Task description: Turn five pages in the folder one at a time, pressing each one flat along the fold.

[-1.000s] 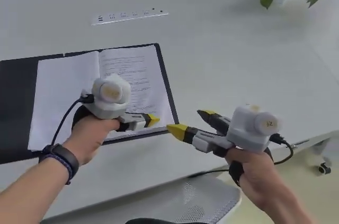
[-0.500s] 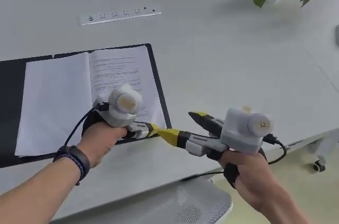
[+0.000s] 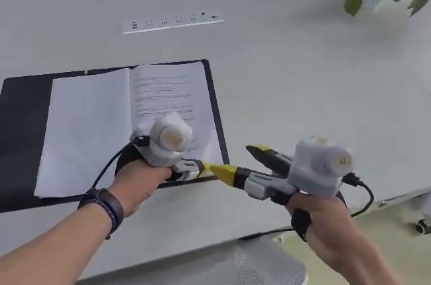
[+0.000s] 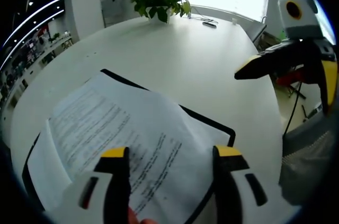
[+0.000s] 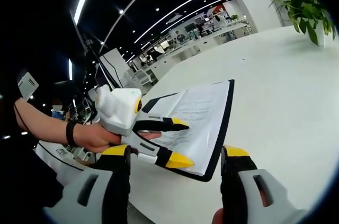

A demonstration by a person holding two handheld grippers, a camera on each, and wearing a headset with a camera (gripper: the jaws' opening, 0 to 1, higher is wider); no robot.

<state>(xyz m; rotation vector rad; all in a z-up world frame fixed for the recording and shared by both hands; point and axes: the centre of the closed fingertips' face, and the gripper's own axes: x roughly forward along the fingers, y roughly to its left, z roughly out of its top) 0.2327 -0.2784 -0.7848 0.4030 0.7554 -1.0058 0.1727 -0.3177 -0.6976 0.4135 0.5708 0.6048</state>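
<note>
Facing the printed page [image 3: 172, 96] of the folder [image 3: 20, 130], the left gripper [image 4: 172, 152] holds its jaws spread, empty. The right gripper [image 5: 175, 152], just beside it, is likewise released.

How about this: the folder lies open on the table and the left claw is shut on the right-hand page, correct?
Not quite: the left claw is open, its jaws spread apart over the right-hand page, as the left gripper view shows. The folder does lie open on the table.
</note>
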